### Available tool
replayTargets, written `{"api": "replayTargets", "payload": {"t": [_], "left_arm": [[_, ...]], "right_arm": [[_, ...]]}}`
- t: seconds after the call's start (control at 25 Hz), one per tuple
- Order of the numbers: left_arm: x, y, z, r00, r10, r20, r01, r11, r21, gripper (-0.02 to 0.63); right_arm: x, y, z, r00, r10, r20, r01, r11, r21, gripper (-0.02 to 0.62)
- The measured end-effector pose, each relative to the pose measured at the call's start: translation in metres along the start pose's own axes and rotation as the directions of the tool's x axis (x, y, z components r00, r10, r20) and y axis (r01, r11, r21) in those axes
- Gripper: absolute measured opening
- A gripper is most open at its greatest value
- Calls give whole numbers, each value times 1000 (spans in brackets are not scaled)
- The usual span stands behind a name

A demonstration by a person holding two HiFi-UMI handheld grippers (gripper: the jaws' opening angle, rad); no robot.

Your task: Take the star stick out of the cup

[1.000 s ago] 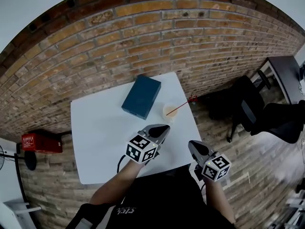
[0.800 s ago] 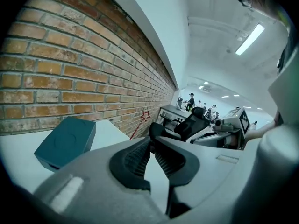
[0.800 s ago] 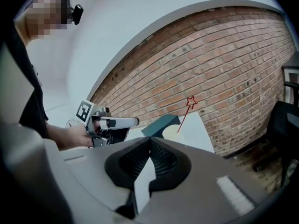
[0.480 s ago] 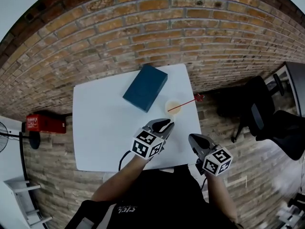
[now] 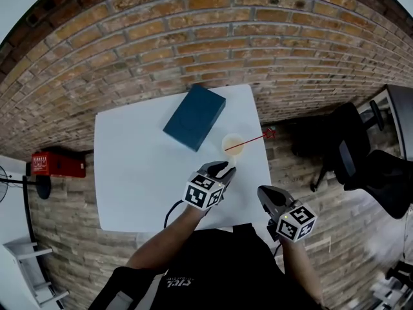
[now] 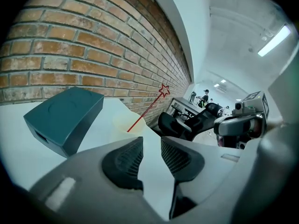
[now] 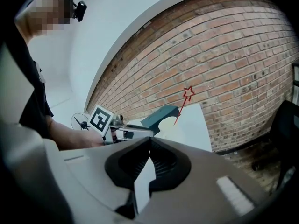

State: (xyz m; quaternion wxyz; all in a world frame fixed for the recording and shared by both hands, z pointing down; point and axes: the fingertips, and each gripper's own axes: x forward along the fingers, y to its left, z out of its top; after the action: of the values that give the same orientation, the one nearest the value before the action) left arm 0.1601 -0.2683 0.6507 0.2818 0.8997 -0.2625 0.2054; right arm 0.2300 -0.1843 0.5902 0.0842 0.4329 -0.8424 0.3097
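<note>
A brick wall [image 5: 213, 50] runs behind a white table [image 5: 129, 173], and a black chair [image 5: 339, 144] stands well off to its right. On the table's far half lies 1 blue box [image 5: 194, 116], set at a slant, and a red box [image 5: 57, 165] sits on the floor to the left. The left gripper [image 5: 222, 168] hovers over the table with its tips just short of the cup [image 5: 233, 144], its 2 jaws opening with nothing between them. The right gripper [image 5: 263, 192] hangs near the table's front right corner, jaws pressed together and empty. The cup stands just beside the blue box near the right edge. The star stick [image 5: 248, 141] sits in the cup, leaning right, its star out past the table's edge.
</note>
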Motion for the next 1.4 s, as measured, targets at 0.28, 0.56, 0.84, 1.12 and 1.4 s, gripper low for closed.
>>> {"api": "replayTargets", "payload": {"t": [0.28, 0.56, 0.84, 1.12, 1.4], "left_arm": [[13, 9, 8, 1000, 22, 0, -22, 998, 59, 133], [24, 7, 49, 999, 22, 43, -29, 984, 178, 133], [62, 17, 58, 999, 18, -28, -9, 958, 285, 140], [83, 16, 57, 996, 41, -76, -10, 931, 364, 141], [90, 20, 52, 985, 99, -138, -32, 906, 422, 104]], "right_arm": [[-8, -1, -5, 1000, -31, -1, 31, 999, 10, 2], [-22, 3, -4, 998, -61, 21, 60, 997, 42, 2], [-39, -9, -22, 994, -107, 22, 105, 990, 91, 2], [-59, -23, -34, 987, -152, 42, 145, 979, 145, 2], [-68, -36, -27, 985, -154, 79, 140, 977, 164, 2]]}}
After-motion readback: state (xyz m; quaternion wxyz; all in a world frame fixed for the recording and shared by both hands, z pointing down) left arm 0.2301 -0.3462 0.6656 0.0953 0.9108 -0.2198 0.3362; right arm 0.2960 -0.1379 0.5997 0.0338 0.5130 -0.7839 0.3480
